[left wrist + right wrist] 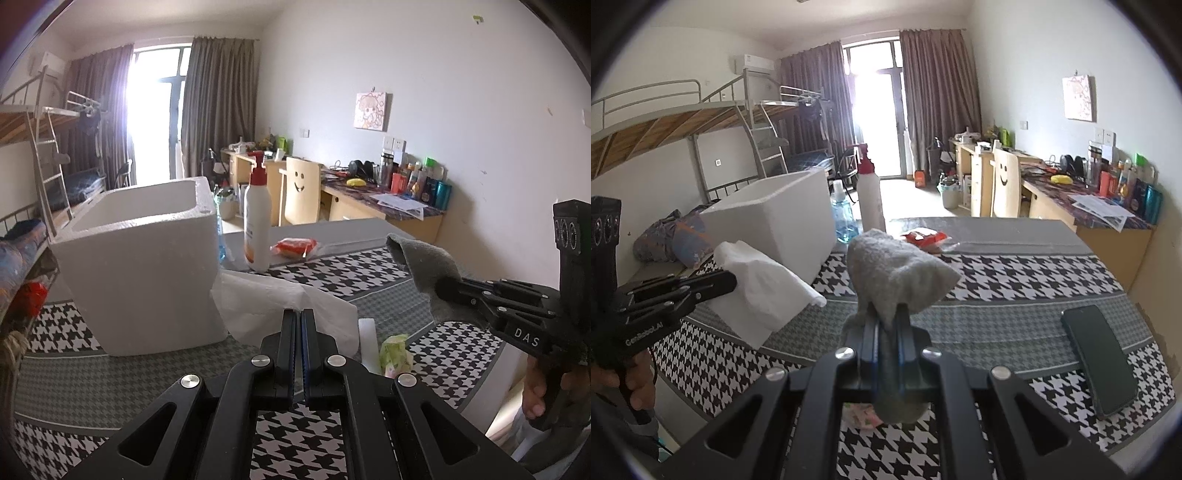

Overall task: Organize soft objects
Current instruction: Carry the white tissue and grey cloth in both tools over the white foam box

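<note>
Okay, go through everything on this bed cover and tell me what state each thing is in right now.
Left hand-held gripper: shut on white tissue sheet.
Right hand-held gripper: shut on grey knitted sock, lifted.
White foam box: open, upright.
White pump bottle with red top: upright.
Dark smartphone: flat, screen off.
Red snack packet: lying flat.

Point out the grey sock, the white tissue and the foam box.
grey sock (897, 273): right wrist view, middle of its bunched upper part.
white tissue (764, 284): right wrist view, centre of the sheet.
foam box (140, 273): left wrist view, front wall.
</note>
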`<state>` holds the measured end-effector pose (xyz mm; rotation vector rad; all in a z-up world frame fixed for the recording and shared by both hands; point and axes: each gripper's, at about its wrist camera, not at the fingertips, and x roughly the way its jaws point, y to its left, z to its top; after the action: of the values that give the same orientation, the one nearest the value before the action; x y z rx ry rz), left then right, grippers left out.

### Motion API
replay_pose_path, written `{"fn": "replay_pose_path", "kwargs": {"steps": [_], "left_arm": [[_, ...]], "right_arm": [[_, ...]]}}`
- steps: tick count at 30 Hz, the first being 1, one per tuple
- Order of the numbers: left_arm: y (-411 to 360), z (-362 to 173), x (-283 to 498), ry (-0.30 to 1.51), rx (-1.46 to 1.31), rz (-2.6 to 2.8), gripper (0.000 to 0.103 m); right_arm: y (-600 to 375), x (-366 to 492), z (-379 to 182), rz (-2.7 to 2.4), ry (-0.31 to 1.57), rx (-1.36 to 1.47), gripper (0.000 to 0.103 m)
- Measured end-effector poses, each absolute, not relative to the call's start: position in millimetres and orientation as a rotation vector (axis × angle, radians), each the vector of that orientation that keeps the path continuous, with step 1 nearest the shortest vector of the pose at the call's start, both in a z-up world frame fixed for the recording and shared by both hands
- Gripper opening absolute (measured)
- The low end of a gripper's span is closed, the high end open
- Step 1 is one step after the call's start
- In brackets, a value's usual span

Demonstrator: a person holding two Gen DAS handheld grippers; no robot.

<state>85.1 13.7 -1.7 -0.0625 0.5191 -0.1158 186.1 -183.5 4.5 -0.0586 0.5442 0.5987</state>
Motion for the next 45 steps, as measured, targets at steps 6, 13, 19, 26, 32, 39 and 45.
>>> {"fn": "replay_pose_path", "kwargs": {"steps": [6, 13, 19, 26, 32, 39, 45], "left_arm": [[14.7, 5.8, 87.4, 0.503, -0.053, -0.117, 0.003], [16.0, 17.5, 91.2, 0.482, -0.037, -0.113, 0.003], [15.3, 31.8, 95.6, 0.446, -0.008, -0.096, 0.003], [18.5, 46.3, 102.8, 0.42, 0.002, -0.085, 0.003], [16.9, 61.2, 105.4, 0.389, 0.015, -0.082, 0.003], [21.2, 72.5, 108.5, 0.365, 0.024, -0.055, 0.003], [29.2, 82.0, 113.2, 0.338, 0.02, -0.018, 0.003]], "right_arm": [[-176.5, 187.3, 9.5, 0.608, 0.531, -0.065, 0.01], [-171.6, 192.0, 17.2, 0.622, 0.507, -0.066, 0.01], [-166.4, 195.4, 24.7, 0.632, 0.49, -0.075, 0.01], [-163.0, 202.4, 37.0, 0.627, 0.472, -0.069, 0.01], [-157.8, 205.8, 46.2, 0.635, 0.455, -0.073, 0.01], [-153.1, 210.3, 59.1, 0.649, 0.431, -0.068, 0.01], [-147.6, 216.1, 65.7, 0.658, 0.424, -0.068, 0.01]]}}
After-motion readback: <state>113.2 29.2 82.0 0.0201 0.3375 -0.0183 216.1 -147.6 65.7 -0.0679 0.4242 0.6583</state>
